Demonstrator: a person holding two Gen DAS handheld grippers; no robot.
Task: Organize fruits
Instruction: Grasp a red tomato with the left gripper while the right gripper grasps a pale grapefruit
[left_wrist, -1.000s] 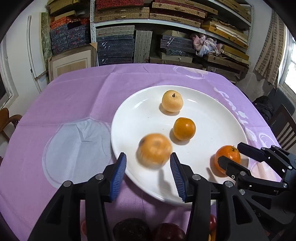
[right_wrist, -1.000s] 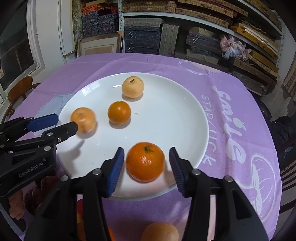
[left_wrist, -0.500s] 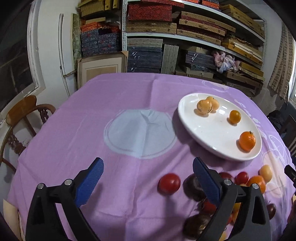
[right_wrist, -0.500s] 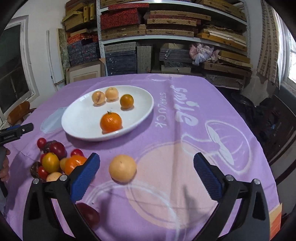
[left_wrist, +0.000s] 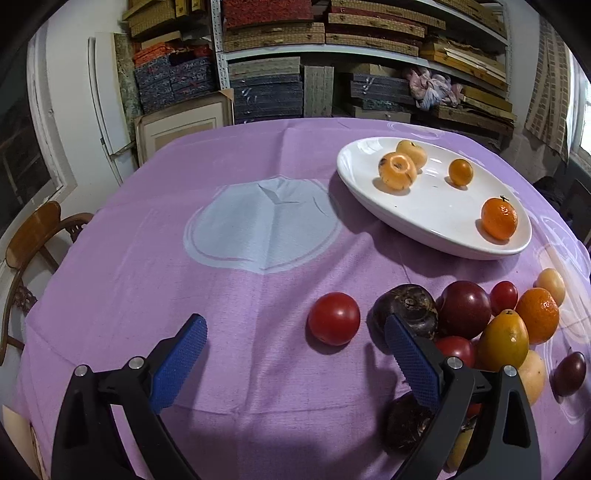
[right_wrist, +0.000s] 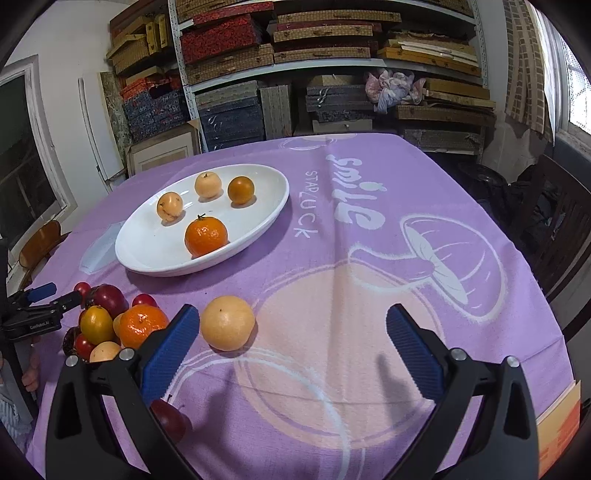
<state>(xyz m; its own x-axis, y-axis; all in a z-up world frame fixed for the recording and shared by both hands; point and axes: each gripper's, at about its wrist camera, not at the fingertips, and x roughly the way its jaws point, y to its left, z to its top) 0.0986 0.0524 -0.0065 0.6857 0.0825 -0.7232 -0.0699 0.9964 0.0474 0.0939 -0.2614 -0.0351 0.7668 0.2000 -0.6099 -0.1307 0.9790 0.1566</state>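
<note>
Left wrist view, left to right: wooden chair (left_wrist: 33, 236) at the table edge, purple tablecloth (left_wrist: 184, 295) with a pale round print (left_wrist: 262, 229), left gripper (left_wrist: 295, 354) spread wide with nothing between the blue pads, jaws just opened out. Red tomato (left_wrist: 333, 318) alone on the cloth ahead, just left of a dark brown fruit (left_wrist: 406, 310) partly behind the right-hand pad. Further right, a heap of loose fruit touching one another: dark red plum (left_wrist: 464, 309), small red fruit (left_wrist: 504, 297), yellow-orange fruit (left_wrist: 505, 340), orange mandarin (left_wrist: 537, 314). Beyond the heap, white plate (left_wrist: 424, 221) holding 4 fruits: 2 pale peach-coloured ones touching at its far left, a small orange one mid-plate, a mandarin with stem (left_wrist: 498, 218) near the right rim. Right wrist view, left to right: left gripper (right_wrist: 48, 295) seen small at the edge over the heap, same plate (right_wrist: 147, 254) with its 4 fruits, right gripper (right_wrist: 288, 347) released and gaping, jaws just opened too, empty. Pale orange fruit (right_wrist: 227, 322) on the cloth just beside the left pad, apart from the heap; small dark red fruit (right_wrist: 168, 421) low under the left finger. White "smile" lettering (right_wrist: 354, 199) and mushroom print (right_wrist: 443, 258) to the right, dark chair (right_wrist: 554, 229) past the table.
</note>
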